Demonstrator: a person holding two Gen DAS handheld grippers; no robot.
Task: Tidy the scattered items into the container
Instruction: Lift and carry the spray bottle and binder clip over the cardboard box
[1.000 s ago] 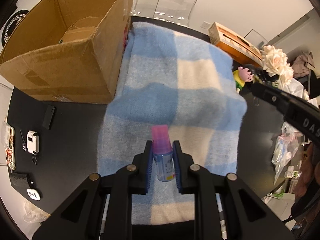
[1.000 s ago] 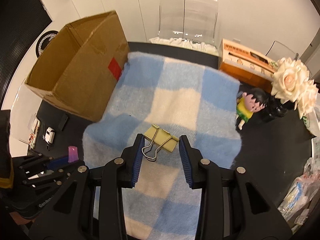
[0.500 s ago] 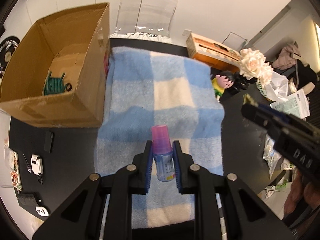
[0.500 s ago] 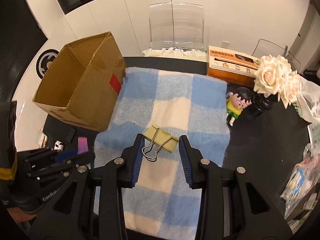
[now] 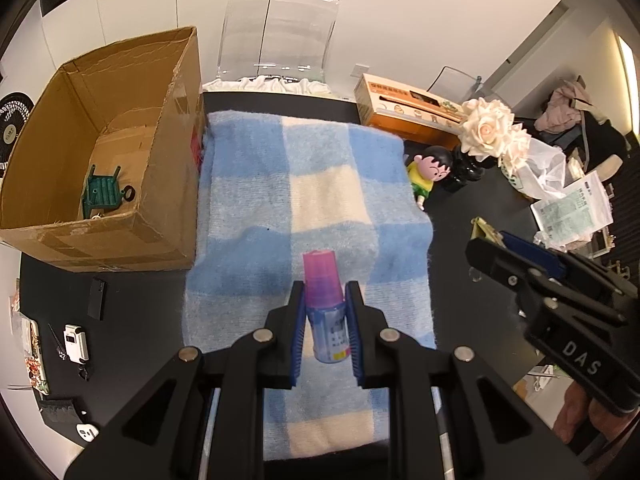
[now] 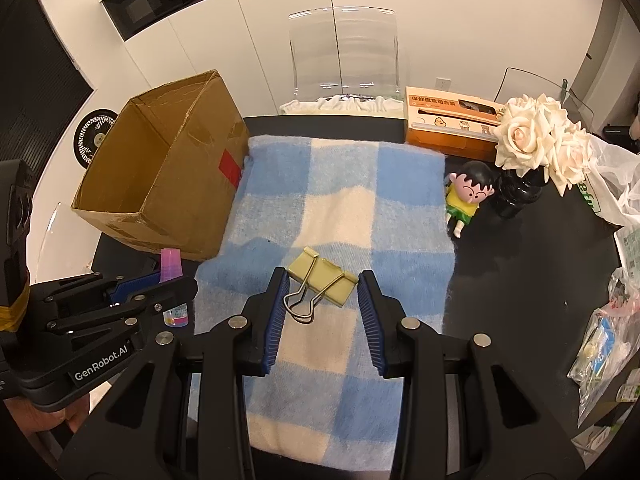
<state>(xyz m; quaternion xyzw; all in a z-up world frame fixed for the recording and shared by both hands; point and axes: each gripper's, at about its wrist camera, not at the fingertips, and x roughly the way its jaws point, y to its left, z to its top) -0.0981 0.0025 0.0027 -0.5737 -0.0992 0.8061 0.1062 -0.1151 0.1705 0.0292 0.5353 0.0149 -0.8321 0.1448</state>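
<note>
A small blue bottle with a pink cap is clamped upright in my left gripper, held in the air above the near part of the blue and cream checked blanket. My right gripper is shut on a yellow binder clip, also above the blanket. The open cardboard box stands left of the blanket with a green toy on its floor. In the right wrist view, the left gripper and its bottle hang near the box's front corner.
A cartoon doll, a black vase of cream roses and an orange carton stand right of the blanket. Plastic bags lie at far right. A clear chair is behind the table. Small gadgets lie near left.
Both grippers have risen and drawn back with their objects still held, so more of the table shows. The inside of the box with the green toy has come into the left view.
</note>
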